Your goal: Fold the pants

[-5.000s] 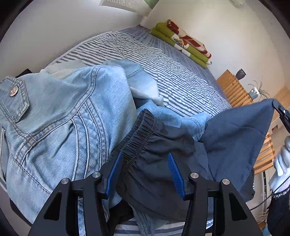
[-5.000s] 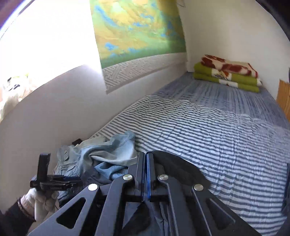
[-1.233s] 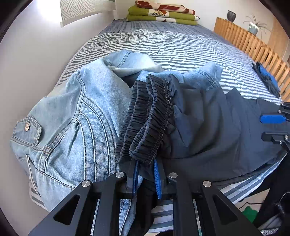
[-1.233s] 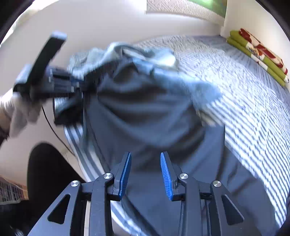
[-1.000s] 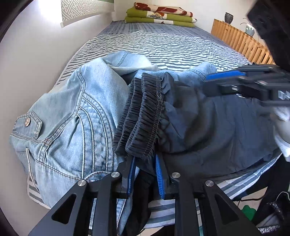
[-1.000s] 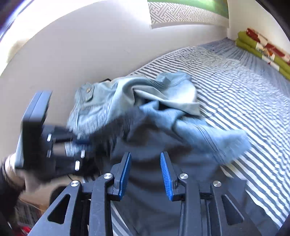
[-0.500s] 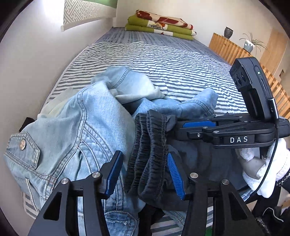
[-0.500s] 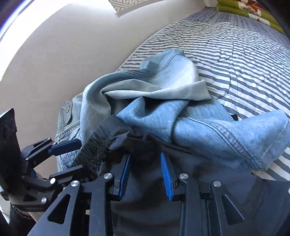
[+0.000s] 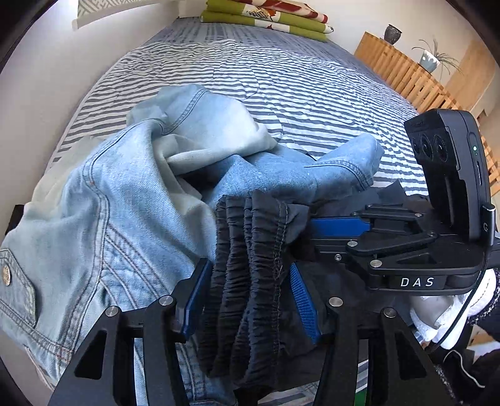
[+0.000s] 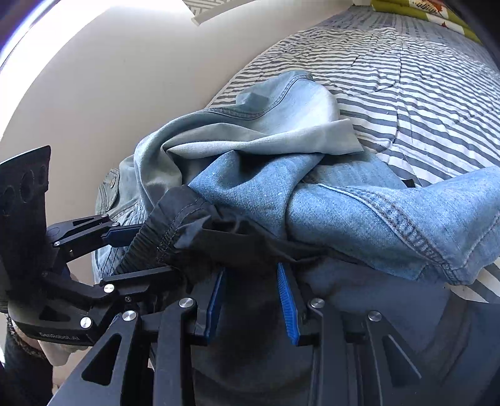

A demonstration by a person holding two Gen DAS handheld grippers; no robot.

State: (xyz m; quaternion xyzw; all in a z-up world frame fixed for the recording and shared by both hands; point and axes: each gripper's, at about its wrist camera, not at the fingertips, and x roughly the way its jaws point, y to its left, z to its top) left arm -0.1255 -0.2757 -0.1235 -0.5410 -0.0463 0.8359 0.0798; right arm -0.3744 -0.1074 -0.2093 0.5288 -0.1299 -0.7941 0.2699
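The dark pants point(image 9: 250, 281) lie bunched at the near edge of the striped bed point(image 9: 281, 78), partly under a heap of light blue denim clothes point(image 9: 109, 203); their stretchy waistband stands folded in rows between the blue pads of the left gripper point(image 9: 247, 296); those jaws are closing and the waistband fills the gap, though I cannot tell if the pads press it; the right gripper point(image 10: 250, 299) is held apart over the dark cloth and grips nothing; folded green blankets point(image 9: 265, 18) sit far off.
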